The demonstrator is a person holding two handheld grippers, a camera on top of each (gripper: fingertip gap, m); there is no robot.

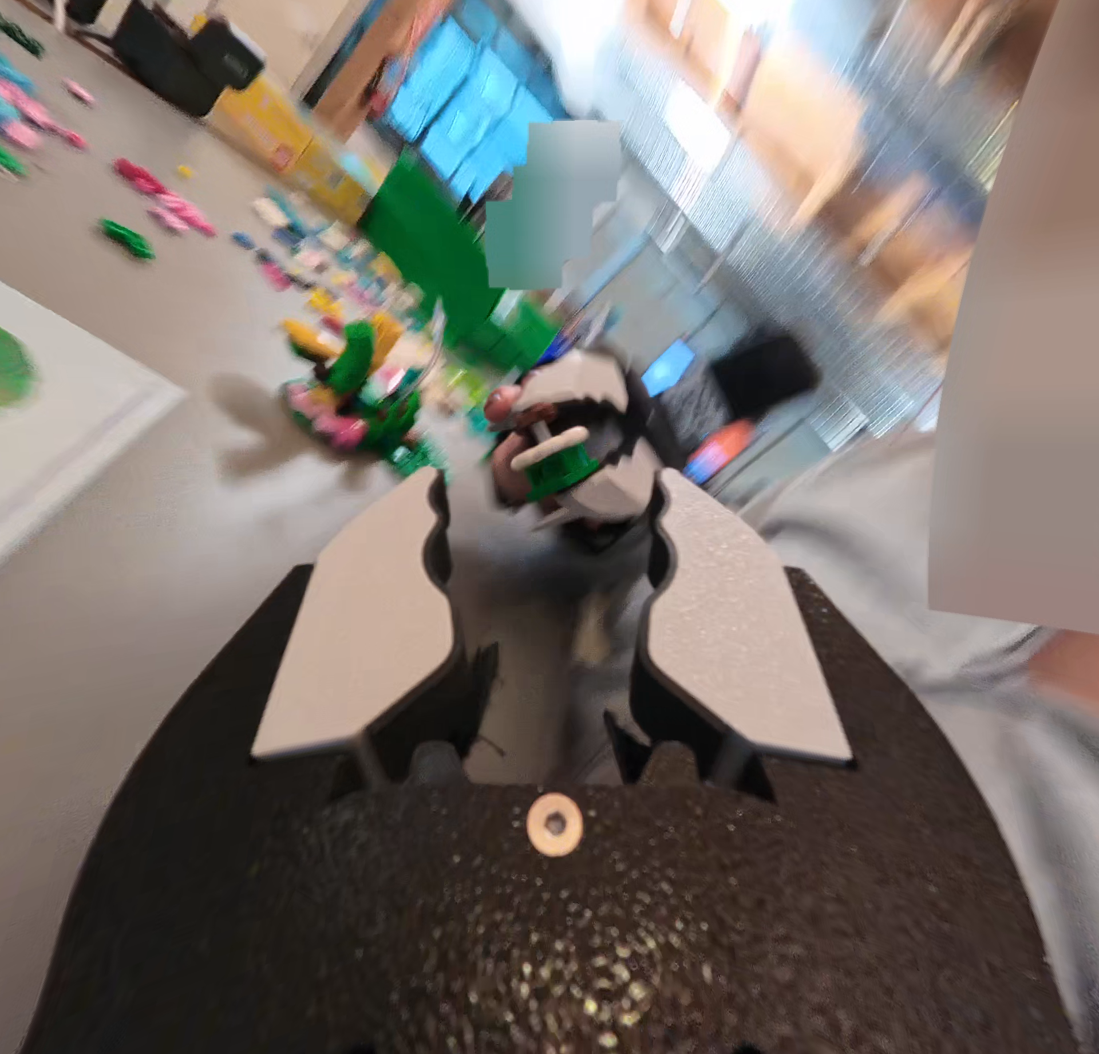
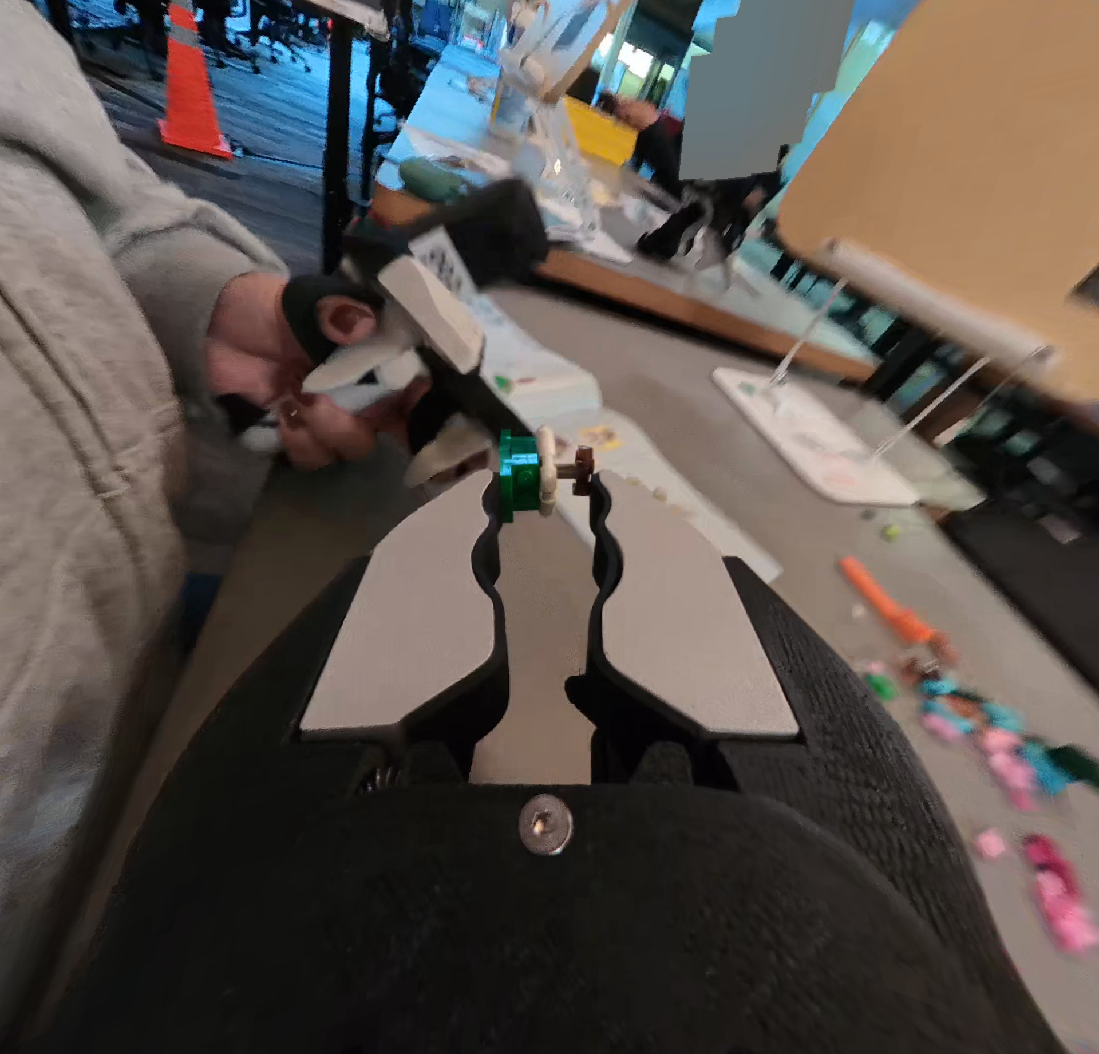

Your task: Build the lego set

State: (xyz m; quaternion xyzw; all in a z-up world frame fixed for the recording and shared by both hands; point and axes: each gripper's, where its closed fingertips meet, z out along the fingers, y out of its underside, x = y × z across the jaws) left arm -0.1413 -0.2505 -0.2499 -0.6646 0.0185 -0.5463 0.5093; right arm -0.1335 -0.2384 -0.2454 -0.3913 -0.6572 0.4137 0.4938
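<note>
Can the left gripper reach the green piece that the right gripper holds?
Probably yes. The left gripper is open with nothing between its fingers, and the green piece sits just ahead in the right gripper.

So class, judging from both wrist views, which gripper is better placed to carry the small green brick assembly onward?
Right. The right gripper already has the green brick assembly clamped between its fingers. The left gripper stands open and empty, apart from it.

Left gripper (image 1: 550, 478) wide open, bare, facing right gripper (image 2: 542, 481); right clamped on small green brick assembly (image 2: 523, 478), held just beyond left fingertips.
</note>
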